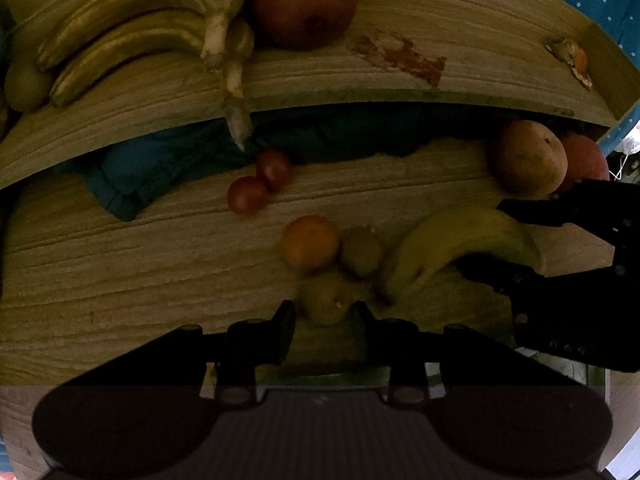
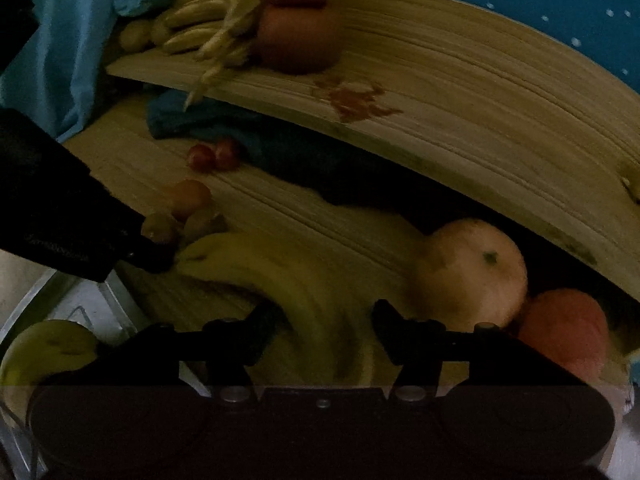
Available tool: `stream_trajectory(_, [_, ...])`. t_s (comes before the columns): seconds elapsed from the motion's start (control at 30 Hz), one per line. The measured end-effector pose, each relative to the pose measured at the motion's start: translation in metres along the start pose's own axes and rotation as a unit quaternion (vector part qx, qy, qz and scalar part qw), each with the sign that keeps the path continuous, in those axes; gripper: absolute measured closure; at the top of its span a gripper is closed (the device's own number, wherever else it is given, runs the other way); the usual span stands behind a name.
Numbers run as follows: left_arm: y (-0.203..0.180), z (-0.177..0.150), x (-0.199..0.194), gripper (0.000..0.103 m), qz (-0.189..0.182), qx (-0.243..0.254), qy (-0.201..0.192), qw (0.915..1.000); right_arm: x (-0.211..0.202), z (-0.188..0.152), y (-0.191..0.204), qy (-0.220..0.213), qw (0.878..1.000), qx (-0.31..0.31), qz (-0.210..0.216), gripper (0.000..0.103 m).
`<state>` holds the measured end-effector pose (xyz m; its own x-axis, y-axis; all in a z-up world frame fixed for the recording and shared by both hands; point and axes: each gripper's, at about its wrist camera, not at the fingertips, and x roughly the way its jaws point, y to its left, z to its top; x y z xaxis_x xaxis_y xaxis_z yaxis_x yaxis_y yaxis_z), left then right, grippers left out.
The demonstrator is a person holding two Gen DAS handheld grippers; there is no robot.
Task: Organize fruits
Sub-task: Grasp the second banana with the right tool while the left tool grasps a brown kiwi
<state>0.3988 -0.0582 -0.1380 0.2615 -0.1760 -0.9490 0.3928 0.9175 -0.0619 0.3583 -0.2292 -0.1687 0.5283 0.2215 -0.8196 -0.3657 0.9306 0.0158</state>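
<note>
The left gripper point(image 1: 325, 314) is seen closed around a small yellow-green fruit point(image 1: 326, 300), gripped between both fingers on the lower wooden board point(image 1: 120, 272). Just beyond that fruit, an orange point(image 1: 310, 243) and a kiwi-like fruit point(image 1: 362, 252) lie touching each other. Two small red fruits point(image 1: 260, 184) sit beyond the orange, near a crumpled dark blue cloth point(image 1: 160, 168). The right gripper point(image 2: 324, 320) is spread apart around a yellow banana point(image 2: 304, 288); whether its fingers touch the banana cannot be told.

On the raised wooden board point(image 1: 440, 20), a banana bunch point(image 1: 132, 20) is seen left of a large red-orange fruit point(image 1: 304, 4), with a reddish stain point(image 1: 404, 56) to the right of that fruit. A peel scrap point(image 1: 572, 60) at the raised board's far right corner is shown clearly only in the left wrist view.

A pale apple point(image 2: 472, 272) and a red fruit point(image 2: 564, 332) touching it lie right of the held banana, under the raised board's edge.

Shown only in the right wrist view: a clear container point(image 2: 80, 316) at lower left of the banana, holding a yellow-green fruit point(image 2: 44, 352), plus light blue fabric point(image 2: 52, 48) beyond it. The second gripper is visible in each view as a dark shape, details lost in dim light.
</note>
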Motion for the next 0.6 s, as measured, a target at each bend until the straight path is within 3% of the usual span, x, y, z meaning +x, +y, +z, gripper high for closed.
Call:
stream_trajectory(0.07, [-0.001, 0.0, -0.001, 0.071, 0.001, -0.002, -0.003, 1.0, -0.002, 0.0, 0.003, -0.003, 1.0, -0.01, 0.008, 0.057])
stream_trajectory(0.6, [-0.004, -0.012, -0.01, 0.071, 0.009, -0.013, -0.021, 0.9997, -0.023, -0.018, 0.023, -0.043, 0.999, -0.01, -0.033, 0.066])
